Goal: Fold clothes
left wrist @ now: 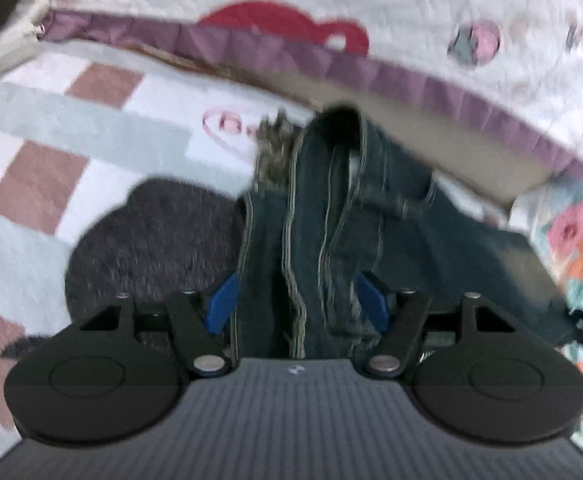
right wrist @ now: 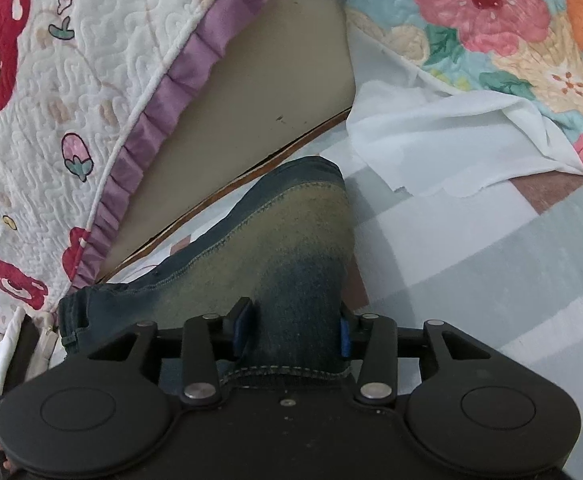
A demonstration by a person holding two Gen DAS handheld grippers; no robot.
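Left wrist view is motion-blurred, so we can't read fabric detail there. Our left gripper [left wrist: 299, 300] has its blue pads [left wrist: 223, 300] pressed on a bunched band of the jeans [left wrist: 331, 216]; seams run up between the fingers and the fabric hides the fingertips. Our right gripper [right wrist: 291, 328] clamps another part of the jeans [right wrist: 275, 248], faded yellowish in the middle, hem edge lying on the gripper body. Jeans hang off both grippers over the checked bedsheet [right wrist: 471, 272]. A dark grey fuzzy patch [left wrist: 151, 240] lies on the sheet left of the left gripper; can't tell what it is. Beyond the jeans: a bear-print quilt [right wrist: 51, 120] with a purple frill, a beige panel [right wrist: 271, 92] under it. Floral quilt [right wrist: 491, 20] and white cloth [right wrist: 431, 140] at the far right. Open sheet to the right of the right gripper; far side is boxed in by the panel.
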